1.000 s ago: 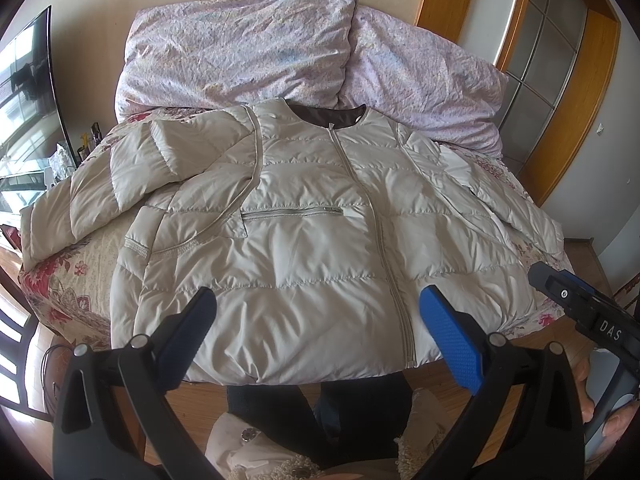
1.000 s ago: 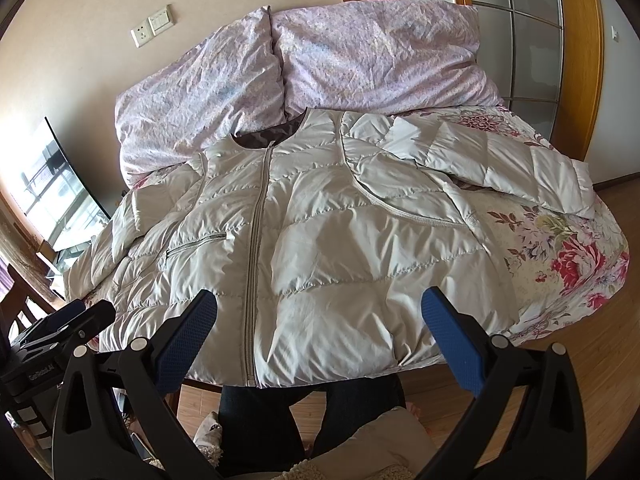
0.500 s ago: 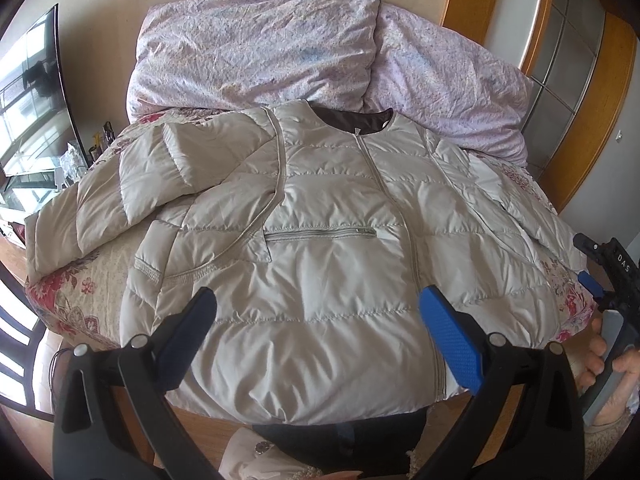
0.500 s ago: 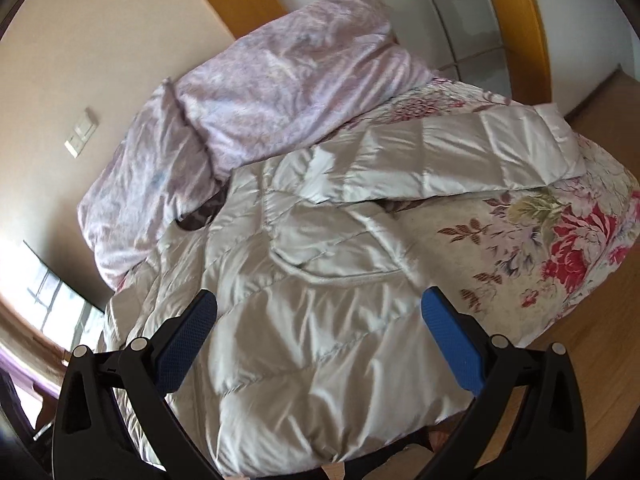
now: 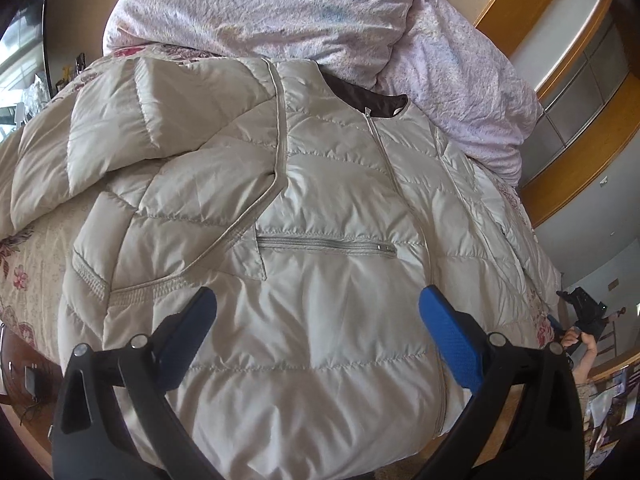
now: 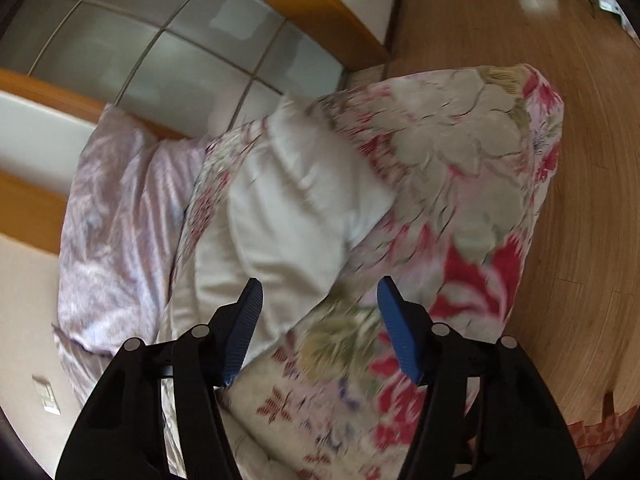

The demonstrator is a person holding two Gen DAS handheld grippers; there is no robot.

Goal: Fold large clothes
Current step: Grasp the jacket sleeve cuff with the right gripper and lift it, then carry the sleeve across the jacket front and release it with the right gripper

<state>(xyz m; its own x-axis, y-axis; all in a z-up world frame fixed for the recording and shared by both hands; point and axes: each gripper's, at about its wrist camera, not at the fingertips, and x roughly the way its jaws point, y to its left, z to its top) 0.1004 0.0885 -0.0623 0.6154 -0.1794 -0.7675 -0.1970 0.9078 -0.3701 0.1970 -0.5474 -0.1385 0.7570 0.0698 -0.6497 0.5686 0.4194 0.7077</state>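
Here the jacket (image 5: 320,240) lies flat on the bed (image 6: 460,160), both claws spread, left claw (image 5: 318,320) over its hem; right claw (image 6: 320,312) should pinch the sleeve (image 6: 288,208) cuff (blurred) squarely.

Showing a quilted, faintly glossy cloth jacket (image 5: 320,208) with a metal-toothed pocket zip (image 5: 326,245); lying on matt floral-printed bedspread (image 6: 460,184) cloth; backing onto crinkled lilac cotton-like pillows (image 5: 280,4); gleaming as smooth polished wood floor (image 6: 568,40); carrying ribbed blue pads (image 6: 400,332) on matt black plastic gripper arms; frosted glass panels (image 6: 160,40) looking dull.
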